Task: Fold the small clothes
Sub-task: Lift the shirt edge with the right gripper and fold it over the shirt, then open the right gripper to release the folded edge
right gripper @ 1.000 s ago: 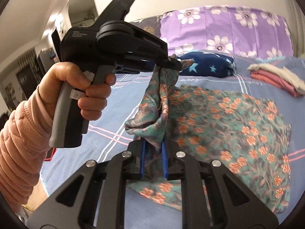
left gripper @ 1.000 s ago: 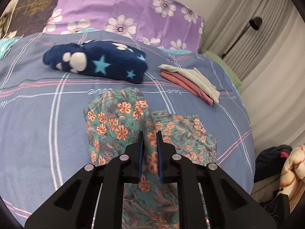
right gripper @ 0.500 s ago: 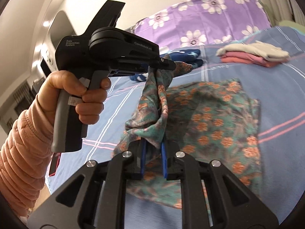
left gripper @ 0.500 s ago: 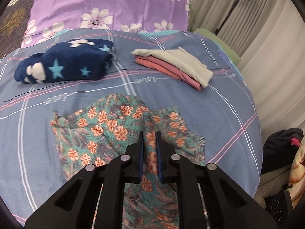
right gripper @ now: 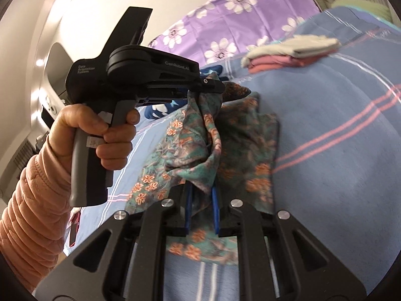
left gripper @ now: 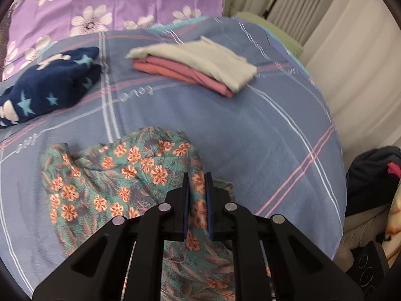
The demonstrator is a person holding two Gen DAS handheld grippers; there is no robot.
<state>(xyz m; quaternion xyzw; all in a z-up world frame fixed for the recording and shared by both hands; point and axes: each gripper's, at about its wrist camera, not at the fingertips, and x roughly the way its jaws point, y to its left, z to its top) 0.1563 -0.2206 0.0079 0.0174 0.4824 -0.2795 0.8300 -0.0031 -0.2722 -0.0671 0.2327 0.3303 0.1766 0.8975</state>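
One floral garment [left gripper: 130, 173] lay on bed [left gripper: 250, 135], toward near edge. One navy star-print bundle [left gripper: 47, 92] sat at left edge. One folded stack [left gripper: 198, 67] lay toward far right corner: two pink pieces under one cream piece, three in all. One purple flowered pillow [left gripper: 120, 2] stood along far edge. Two grippers were in view: left gripper [left gripper: 196, 183] and right gripper [right gripper: 201, 195]. One hand [right gripper: 100, 135] showed in right wrist view. One dark heap [left gripper: 373, 173] lay off right edge.
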